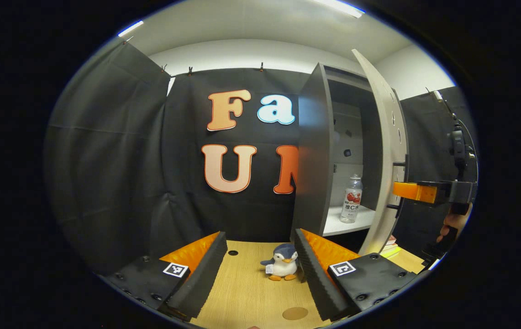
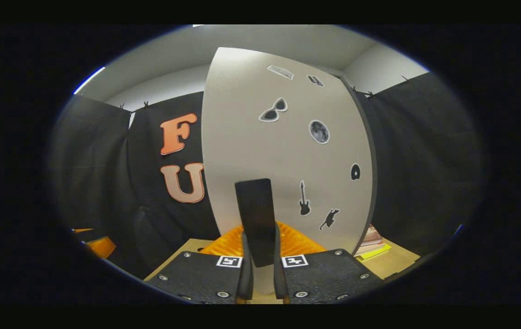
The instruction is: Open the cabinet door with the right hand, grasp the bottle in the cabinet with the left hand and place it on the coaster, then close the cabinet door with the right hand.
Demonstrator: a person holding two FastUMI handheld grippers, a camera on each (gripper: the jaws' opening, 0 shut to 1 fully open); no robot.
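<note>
The dark cabinet (image 1: 313, 151) stands at the back right of the wooden table, its pale door (image 1: 381, 151) swung wide. Inside, on a white shelf, a clear bottle (image 1: 351, 199) with a red label stands upright. My left gripper (image 1: 258, 269) is open and empty, low over the table and well short of the cabinet. A round brown coaster (image 1: 295, 313) lies on the table just inside its right finger. In the right gripper view the door (image 2: 287, 151) is close ahead, and my right gripper (image 2: 261, 249) is shut on its dark vertical handle (image 2: 255, 205). The right gripper (image 1: 418, 192) also shows at the door's edge.
A small penguin plush (image 1: 283, 267) sits on the table (image 1: 242, 292) between my left fingers and the cabinet. A stack of books (image 2: 372, 242) lies right of the door. A hand (image 1: 452, 226) holds the right gripper. The left gripper (image 2: 98, 244) shows at lower left.
</note>
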